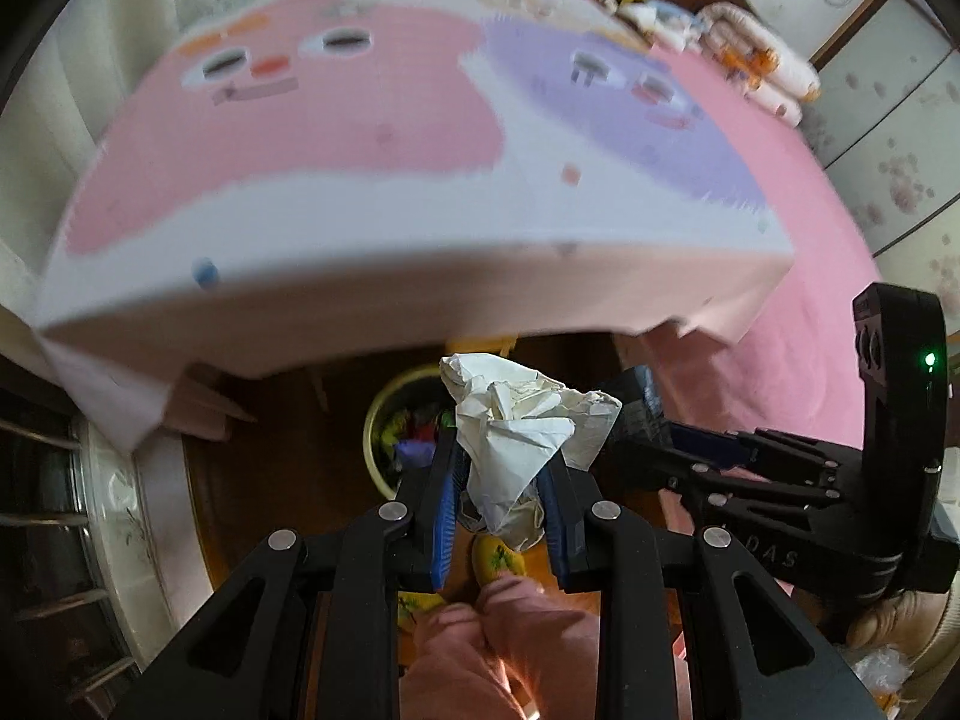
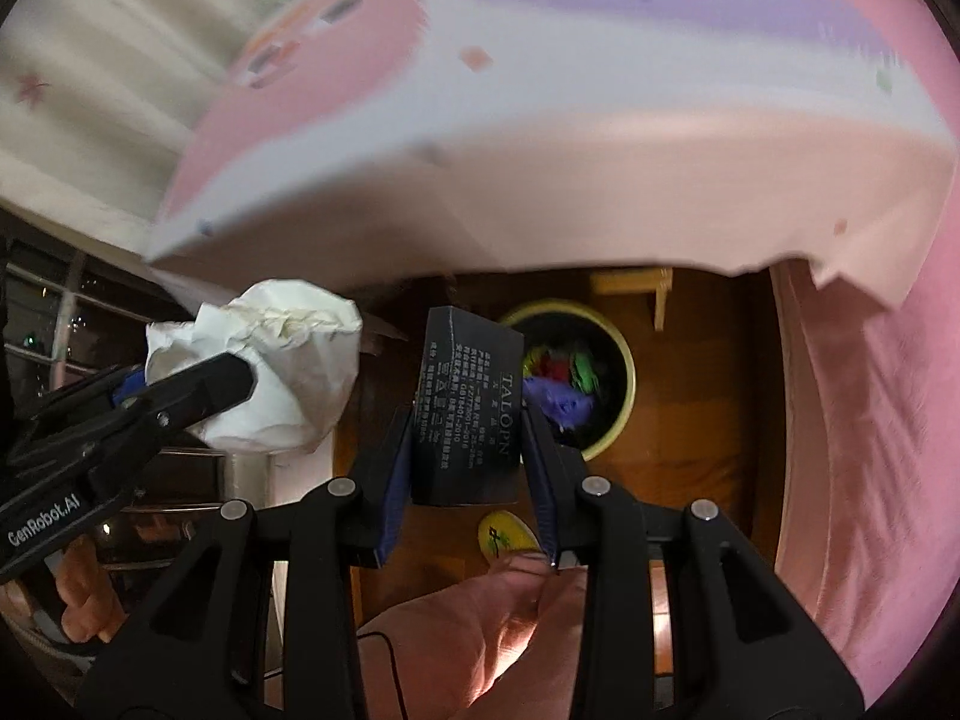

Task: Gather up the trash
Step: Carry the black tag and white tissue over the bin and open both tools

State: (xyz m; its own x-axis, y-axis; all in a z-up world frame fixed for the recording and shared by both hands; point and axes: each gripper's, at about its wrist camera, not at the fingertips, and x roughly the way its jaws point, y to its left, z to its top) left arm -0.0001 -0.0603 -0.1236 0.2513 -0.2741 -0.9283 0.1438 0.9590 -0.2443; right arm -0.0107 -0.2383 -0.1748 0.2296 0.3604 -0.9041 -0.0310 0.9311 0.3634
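1. Paper (image 1: pixel 516 438), white and crumpled, sits clamped between the blue-padded fingers of the left gripper (image 1: pixel 501 480); the fingers are closed in tight on the wad, which bulges out above their tips.
2. Black box (image 2: pixel 471 414), a small flat carton printed with white lettering, stands upright between the fingers of the right gripper (image 2: pixel 468 450), which are drawn in against its two sides and hold it.
3. Both grippers are held side by side and tilted downward, well above the floor. In the left wrist view the right gripper reaches in from the right edge, with part of a hand (image 1: pixel 894 618) on its handle.
4. Below the grippers are pink trouser legs (image 2: pixel 480 630) and yellow slippers (image 1: pixel 498 558) on a brown wooden floor (image 2: pixel 690 420).
5. Farther down and ahead, a round bin (image 2: pixel 624 360) with a pale yellow-green rim stands on that floor. Inside it lie colourful scraps (image 2: pixel 564 378), red, green and purple.
6. Beyond the bin, a bed edge overhangs, covered by a white sheet (image 1: pixel 360 180) with large pink and purple cartoon faces. It is blurred.
7. Pale curtains (image 2: pixel 108 96) hang at the far left.
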